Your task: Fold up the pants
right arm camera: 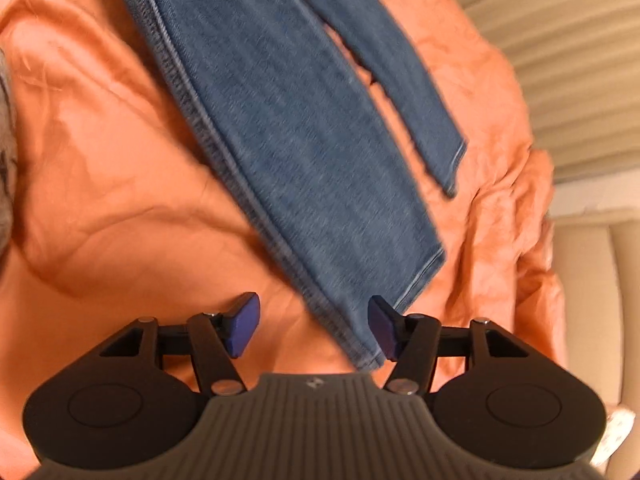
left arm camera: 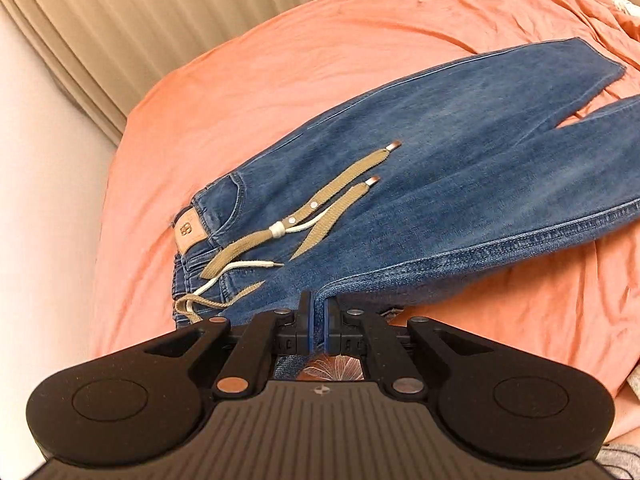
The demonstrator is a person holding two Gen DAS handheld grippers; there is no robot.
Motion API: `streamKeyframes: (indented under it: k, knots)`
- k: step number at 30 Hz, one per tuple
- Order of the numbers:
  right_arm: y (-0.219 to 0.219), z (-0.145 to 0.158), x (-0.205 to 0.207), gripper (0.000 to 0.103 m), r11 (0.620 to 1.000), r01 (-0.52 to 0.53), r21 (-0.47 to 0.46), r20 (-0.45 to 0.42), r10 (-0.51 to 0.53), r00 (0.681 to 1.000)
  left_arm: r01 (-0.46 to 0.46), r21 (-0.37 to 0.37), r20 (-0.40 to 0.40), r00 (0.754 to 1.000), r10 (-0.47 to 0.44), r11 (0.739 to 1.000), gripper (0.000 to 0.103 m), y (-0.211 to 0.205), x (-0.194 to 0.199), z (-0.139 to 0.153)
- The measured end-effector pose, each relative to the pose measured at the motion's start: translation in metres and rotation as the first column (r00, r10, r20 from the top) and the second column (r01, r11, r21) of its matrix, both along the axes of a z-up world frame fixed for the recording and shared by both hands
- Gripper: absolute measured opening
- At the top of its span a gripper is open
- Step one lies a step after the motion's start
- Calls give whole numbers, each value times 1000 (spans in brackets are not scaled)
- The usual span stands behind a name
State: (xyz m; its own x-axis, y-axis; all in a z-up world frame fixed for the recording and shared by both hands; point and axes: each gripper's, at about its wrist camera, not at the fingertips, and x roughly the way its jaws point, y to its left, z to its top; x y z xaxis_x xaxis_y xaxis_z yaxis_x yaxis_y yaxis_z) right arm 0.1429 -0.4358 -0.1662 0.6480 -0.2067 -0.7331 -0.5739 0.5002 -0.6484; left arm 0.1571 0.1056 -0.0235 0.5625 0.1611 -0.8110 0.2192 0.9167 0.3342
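Observation:
Blue jeans lie spread on an orange sheet, waistband at the lower left with a tan drawstring and a leather patch on it. My left gripper is shut on the jeans' near seam edge at the waist end, and the cloth rises up to the pads. In the right wrist view the two legs run away up the frame. My right gripper is open, and the near leg's hem corner lies between its jaws, close to the right pad.
The orange sheet is wrinkled and drops off at the bed's edges. Beige pleated curtains hang behind the bed, also seen as curtains at the upper right. A grey fabric shows at the far left edge.

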Motion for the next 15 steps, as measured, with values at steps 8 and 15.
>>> streamKeyframes:
  k: [8,15]
  knots:
    - [-3,14,9,0,996,-29,84,94,21,995,-44,3,22,999,44,999,4,2,7,1]
    - [-4,76,64,0,981,21,193,225,-65,972,-76,25,77,994,74,997,4,6,39,24]
